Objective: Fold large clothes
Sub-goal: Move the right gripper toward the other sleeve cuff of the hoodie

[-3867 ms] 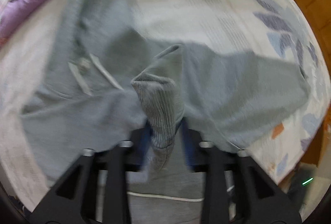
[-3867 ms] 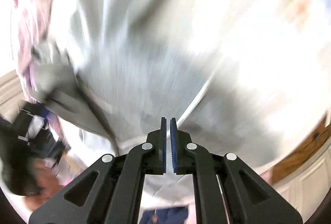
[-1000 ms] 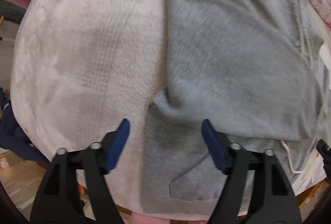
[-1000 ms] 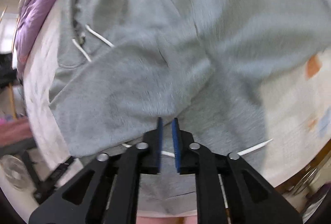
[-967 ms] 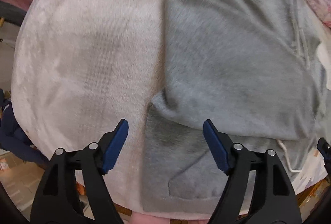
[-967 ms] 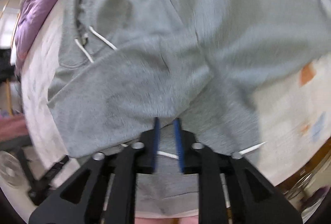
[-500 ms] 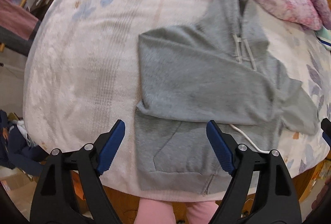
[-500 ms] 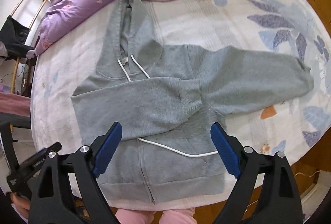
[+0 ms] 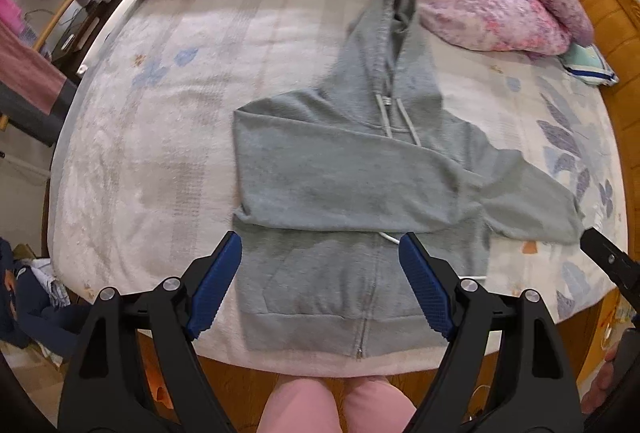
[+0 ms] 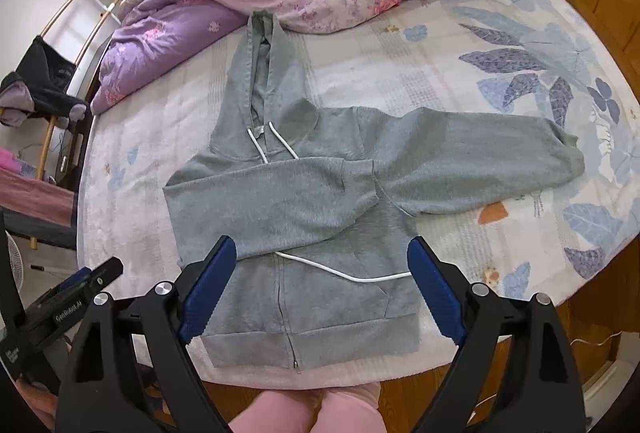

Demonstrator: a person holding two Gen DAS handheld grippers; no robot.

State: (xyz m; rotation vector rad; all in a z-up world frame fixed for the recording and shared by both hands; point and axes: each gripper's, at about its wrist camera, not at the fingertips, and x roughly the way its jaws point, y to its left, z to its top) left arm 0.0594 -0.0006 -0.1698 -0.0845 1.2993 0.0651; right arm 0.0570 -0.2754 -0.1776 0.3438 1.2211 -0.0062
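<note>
Right tool (image 10: 320, 285) and left tool (image 9: 320, 283) both gape, released, nothing gripped. Hoodie (image 10: 304, 233) lies flat on bed (image 10: 440, 45); 1 unfolded sleeve (image 10: 480, 161) stretches sideways, nearer the right tool.

The left gripper (image 9: 320, 283) points steeply down, its blue-padded fingers (image 9: 214, 283) spread wide with nothing between them. The right gripper (image 10: 322, 287), tilted likewise, has just sprung wide and grips nothing.

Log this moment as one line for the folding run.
grey hoodie: flat on bed | one sleeve folded across chest | other sleeve spread out | left claw: open, empty | right claw: open, empty
</note>
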